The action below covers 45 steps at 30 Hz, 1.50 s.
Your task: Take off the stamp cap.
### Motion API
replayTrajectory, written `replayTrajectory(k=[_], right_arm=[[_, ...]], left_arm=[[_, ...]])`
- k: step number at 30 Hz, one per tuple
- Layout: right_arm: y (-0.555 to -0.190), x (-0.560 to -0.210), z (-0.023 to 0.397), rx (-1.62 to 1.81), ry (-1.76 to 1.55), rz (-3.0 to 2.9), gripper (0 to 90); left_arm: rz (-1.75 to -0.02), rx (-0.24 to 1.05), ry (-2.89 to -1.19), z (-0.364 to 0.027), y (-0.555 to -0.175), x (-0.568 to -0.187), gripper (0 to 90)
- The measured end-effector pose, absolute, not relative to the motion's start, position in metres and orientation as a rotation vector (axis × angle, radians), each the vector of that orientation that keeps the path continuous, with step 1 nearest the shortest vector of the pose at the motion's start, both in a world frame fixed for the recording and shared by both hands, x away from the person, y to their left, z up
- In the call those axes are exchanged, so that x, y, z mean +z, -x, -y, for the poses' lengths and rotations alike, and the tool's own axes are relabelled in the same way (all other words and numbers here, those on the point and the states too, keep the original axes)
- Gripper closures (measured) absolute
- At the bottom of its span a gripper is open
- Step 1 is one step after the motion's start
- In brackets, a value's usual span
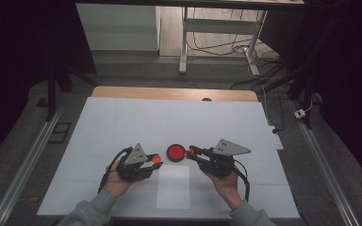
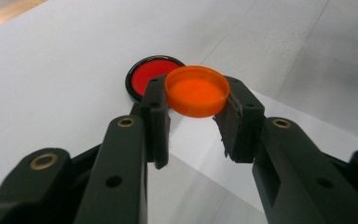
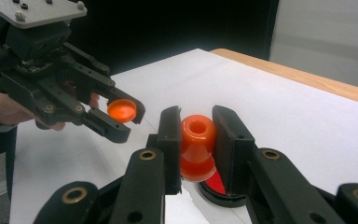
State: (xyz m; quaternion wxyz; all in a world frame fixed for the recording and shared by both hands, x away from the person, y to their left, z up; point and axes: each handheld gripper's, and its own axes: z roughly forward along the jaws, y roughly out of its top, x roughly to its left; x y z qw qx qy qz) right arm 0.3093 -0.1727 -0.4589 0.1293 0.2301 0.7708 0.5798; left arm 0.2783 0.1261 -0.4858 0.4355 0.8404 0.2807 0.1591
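My left gripper (image 2: 196, 116) clamps a shallow round orange plastic cap (image 2: 196, 91); my right gripper (image 3: 196, 140) clamps a glossy orange waisted bottle (image 3: 197, 147); a flat red disc with a black rim (image 1: 175, 152) lies between them.

We see a surface (image 1: 122, 122) covered by a large white sheet, with a strip of bare wood (image 1: 169, 92) showing along its far edge. The round red disc with a black rim (image 1: 175, 152) lies flat on the white sheet and serves as our landmark. Just nearer to the person than the disc, a smaller white paper rectangle (image 1: 173, 187) lies flat on the sheet. Beyond the disc, at the far wooden edge, we see a small dark object (image 1: 206, 99), too small to identify.
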Motion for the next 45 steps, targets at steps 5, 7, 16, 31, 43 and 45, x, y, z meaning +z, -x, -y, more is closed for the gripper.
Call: replayTrajectory(k=[5, 7, 16, 31, 43, 45], right_arm=[[-0.31, -0.459, 0.173, 1.684, -0.67, -2.24, 72.9], [-0.31, -0.459, 0.173, 1.677, -0.671, -2.242, 72.9], [-0.31, -0.46, 0.173, 1.674, -0.67, -2.244, 72.9], [-0.312, -0.46, 0.174, 1.673, -0.674, -2.24, 72.9], [-0.313, -0.461, 0.175, 1.677, -0.682, -2.237, 72.8], [-0.313, -0.461, 0.175, 1.678, -0.684, -2.237, 72.8]], left_arm=[[-0.714, 0.4, -2.085, -0.135, -0.275, -0.485, 65.2], [-0.721, 0.399, -2.081, -0.138, -0.275, -0.485, 65.2], [-0.754, 0.411, -2.062, -0.156, -0.268, -0.484, 65.2], [-0.865, 0.419, -2.008, -0.2, -0.249, -0.494, 65.2], [-0.936, 0.433, -1.956, -0.228, -0.23, -0.5, 65.1], [-0.936, 0.428, -1.956, -0.229, -0.23, -0.5, 65.1]])
